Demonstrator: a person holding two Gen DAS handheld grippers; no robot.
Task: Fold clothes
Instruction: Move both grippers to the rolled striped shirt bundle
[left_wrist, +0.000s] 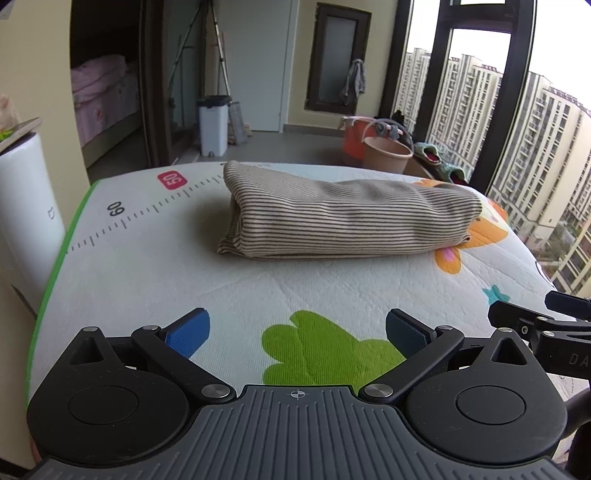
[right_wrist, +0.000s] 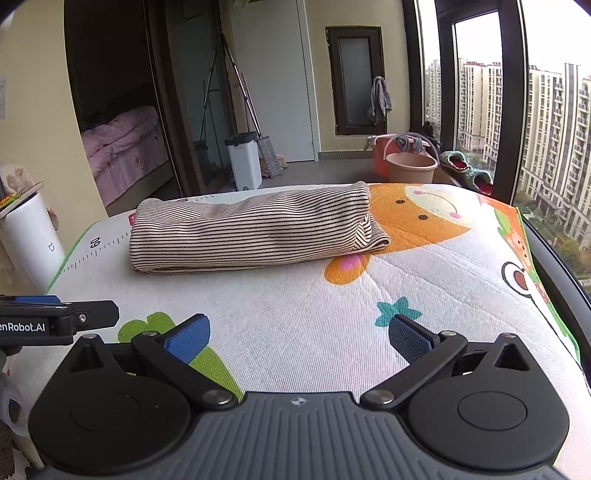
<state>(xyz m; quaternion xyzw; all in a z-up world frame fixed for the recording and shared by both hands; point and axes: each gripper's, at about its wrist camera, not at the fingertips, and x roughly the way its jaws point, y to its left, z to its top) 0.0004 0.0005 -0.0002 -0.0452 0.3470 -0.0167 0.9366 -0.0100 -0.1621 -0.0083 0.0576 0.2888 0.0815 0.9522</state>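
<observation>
A beige garment with thin dark stripes (left_wrist: 343, 221) lies folded into a long thick bundle across the far half of a cartoon-printed mat (left_wrist: 155, 273). In the right wrist view the same striped bundle (right_wrist: 251, 236) rests on the mat (right_wrist: 424, 273), left of centre. My left gripper (left_wrist: 297, 334) hovers open over the mat's near part, well short of the garment, nothing between its blue pads (left_wrist: 188, 332). My right gripper (right_wrist: 298, 338) is also open and empty, level with the left one, whose body (right_wrist: 55, 321) shows at the left edge.
A white cylindrical appliance (left_wrist: 26, 221) stands against the mat's left edge. Beyond the far edge are a white bin (left_wrist: 213, 125), a pink bucket (left_wrist: 386, 155), an orange bucket (left_wrist: 352, 136) and slippers (right_wrist: 467, 170). Large windows (right_wrist: 550, 147) run along the right.
</observation>
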